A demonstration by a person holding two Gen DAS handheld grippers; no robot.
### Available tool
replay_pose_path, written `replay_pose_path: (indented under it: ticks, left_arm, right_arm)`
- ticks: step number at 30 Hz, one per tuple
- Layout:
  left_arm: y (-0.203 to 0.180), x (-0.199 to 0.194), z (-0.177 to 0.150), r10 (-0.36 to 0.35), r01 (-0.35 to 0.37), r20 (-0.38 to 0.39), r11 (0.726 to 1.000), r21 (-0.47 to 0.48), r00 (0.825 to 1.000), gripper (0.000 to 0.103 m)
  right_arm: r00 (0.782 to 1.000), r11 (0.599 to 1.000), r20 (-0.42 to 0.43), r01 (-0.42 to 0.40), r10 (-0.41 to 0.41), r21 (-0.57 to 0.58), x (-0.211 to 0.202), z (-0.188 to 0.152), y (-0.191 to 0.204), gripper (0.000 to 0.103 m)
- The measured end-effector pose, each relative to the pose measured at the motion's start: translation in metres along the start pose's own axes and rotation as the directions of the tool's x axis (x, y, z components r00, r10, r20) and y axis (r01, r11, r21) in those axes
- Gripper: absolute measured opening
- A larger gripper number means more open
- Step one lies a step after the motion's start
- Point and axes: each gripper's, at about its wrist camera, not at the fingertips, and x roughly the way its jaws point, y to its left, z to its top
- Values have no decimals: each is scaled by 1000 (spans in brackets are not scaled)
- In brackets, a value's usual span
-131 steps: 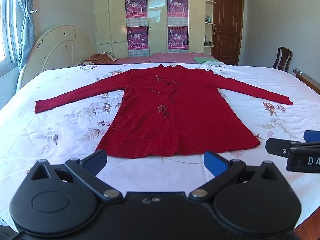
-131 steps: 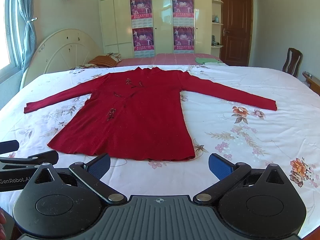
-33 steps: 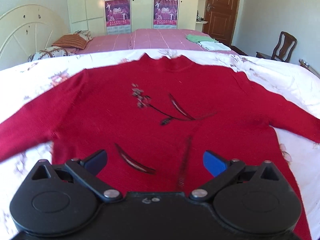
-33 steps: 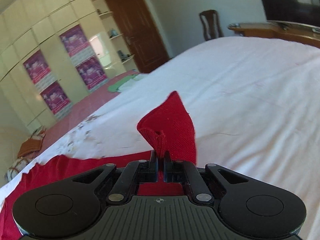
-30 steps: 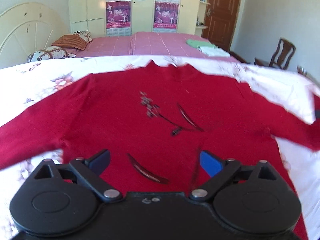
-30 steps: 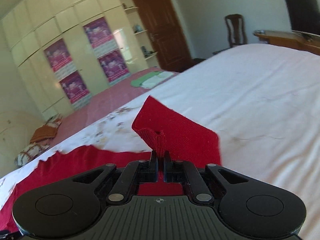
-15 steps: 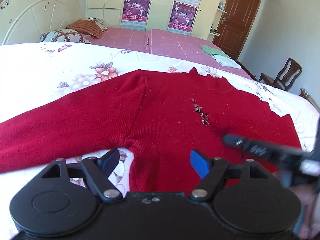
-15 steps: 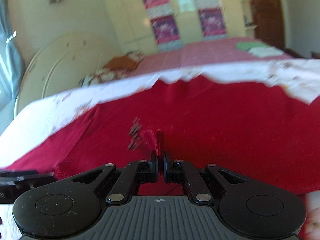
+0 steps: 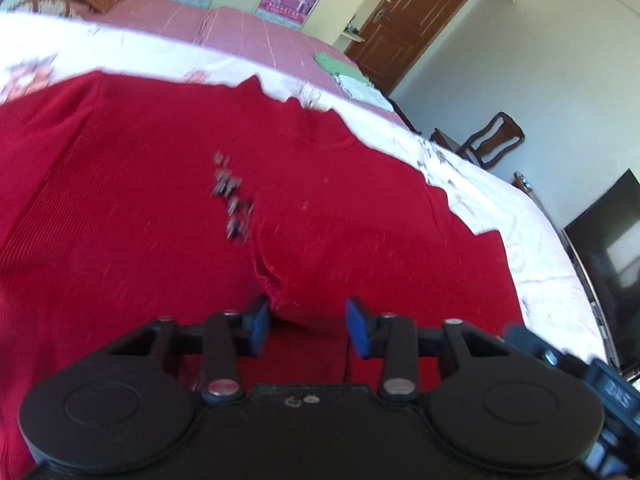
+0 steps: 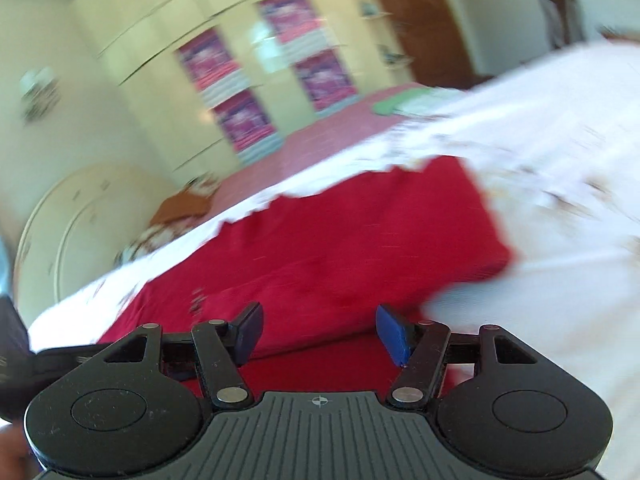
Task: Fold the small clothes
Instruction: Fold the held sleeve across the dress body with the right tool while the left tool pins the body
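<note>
Sweater: red knit sweater (image 9: 160, 184) lies flat on the white floral bedspread (image 9: 500, 216), filling most of the left wrist view; its right sleeve (image 10: 340, 240) is folded in across the chest.
Left gripper: left gripper (image 9: 307, 322) sits low over the sweater's middle, jaws apart, blue pads (image 9: 259, 320) on either side of a small raised ridge of knit; whether the pads touch the cloth cannot be told.
Sleeve cuff: folded sleeve end (image 9: 276, 292) bunches just ahead of the left gripper, beside the dark embroidered motif (image 9: 232, 204) on the chest.
Right gripper: right gripper (image 10: 318, 330) has its jaws apart with nothing between them, over the red cloth at the folded sleeve's near edge; view is motion-blurred.
Cross-view: part of the right gripper's black body shows at the lower right edge of the left wrist view; a black bar at the left edge of the right wrist view is probably the left gripper.
Fold edge: right side of the sweater ends in a straight folded edge (image 9: 504, 256) against the bedspread.
Neckline: collar (image 9: 296, 100) points toward the far side of the bed.
Beyond the sweater: pink sheet (image 9: 240, 28) with a small green and white folded pile (image 9: 352, 80).
Far: wooden chair (image 9: 492, 140), brown door (image 9: 404, 24), dark TV screen (image 9: 608, 248), wardrobe with posters (image 10: 240, 92), cream headboard (image 10: 80, 220).
</note>
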Motion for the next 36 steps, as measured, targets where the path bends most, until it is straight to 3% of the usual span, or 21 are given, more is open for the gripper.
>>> replay_pose_path:
  ticks: [1, 3, 6, 13, 18, 23, 27, 28, 30, 34, 36]
  left_arm:
    - [-4, 1, 3, 30, -30, 1, 999, 15, 1000, 10]
    - [-1, -3, 6, 23, -23, 32, 1000, 2, 999, 4]
    - [14, -25, 12, 59, -58, 103, 998, -7, 993, 3]
    - [69, -52, 14, 128, -114, 122, 987, -114, 984, 3]
    - [80, -64, 11, 150, -132, 140, 982, -134, 979, 3]
    - [87, -67, 5, 161, -144, 137, 982, -126, 977, 3]
    - [88, -68, 0, 174, -159, 134, 981, -112, 976, 3]
    - [88, -68, 0, 174, -159, 135, 981, -113, 975, 3]
    - [87, -71, -1, 177, -162, 145, 981, -109, 973, 3]
    - [78, -77, -3, 200, -193, 168, 980, -58, 965, 4]
    - [77, -67, -6, 235, -233, 132, 972, -28, 963, 4]
  right_arm:
    - [1000, 999, 1, 4, -4, 37, -5, 2, -10, 63]
    - [1000, 993, -1, 2, -2, 118, -17, 15, -31, 63]
    - [998, 967, 10, -57, 56, 250, -27, 23, -57, 63]
    - [973, 844, 43, -216, 225, 491, -31, 34, -98, 63]
    - [958, 776, 10, -238, 286, 585, -17, 43, -116, 63]
    - [952, 697, 44, -253, 304, 671, -11, 54, -137, 63]
    - [957, 702, 41, -239, 287, 670, -11, 63, -141, 62]
    - [959, 715, 36, -235, 282, 659, -11, 65, -140, 56]
    - [967, 758, -9, -194, 255, 623, -11, 68, -137, 11]
    - [978, 803, -23, -157, 208, 575, -24, 65, -135, 7]
    - [980, 827, -17, -160, 201, 539, -31, 64, -132, 7]
